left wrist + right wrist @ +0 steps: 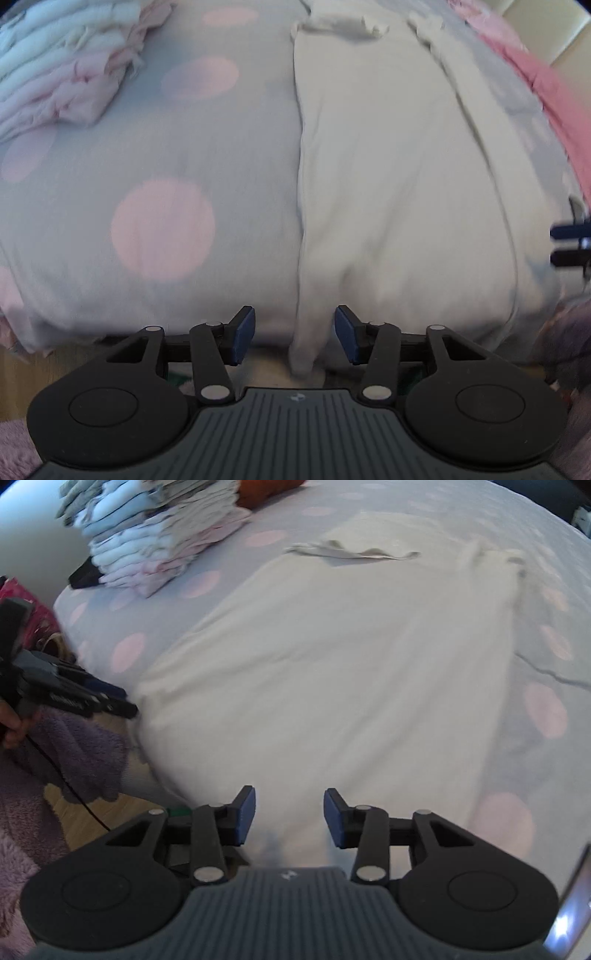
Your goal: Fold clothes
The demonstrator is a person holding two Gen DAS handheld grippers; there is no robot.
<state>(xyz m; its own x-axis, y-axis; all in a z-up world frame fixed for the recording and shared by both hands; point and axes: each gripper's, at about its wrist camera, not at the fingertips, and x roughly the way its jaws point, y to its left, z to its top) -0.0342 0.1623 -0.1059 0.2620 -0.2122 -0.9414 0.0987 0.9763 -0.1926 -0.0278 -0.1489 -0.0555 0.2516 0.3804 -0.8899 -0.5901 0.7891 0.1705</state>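
Observation:
A white garment lies spread flat on a grey bedspread with pink dots; it also shows in the right wrist view. My left gripper is open at the bed's near edge, with the garment's lower left corner hanging between its jaws. My right gripper is open over the garment's near hem, holding nothing. The left gripper shows at the left in the right wrist view, at the garment's corner. The right gripper's fingertips show at the right edge of the left wrist view.
A stack of folded pale clothes sits at the bed's far left corner, also seen in the left wrist view. A pink cloth lies at the far right. A purple fluffy rug and wood floor are beside the bed.

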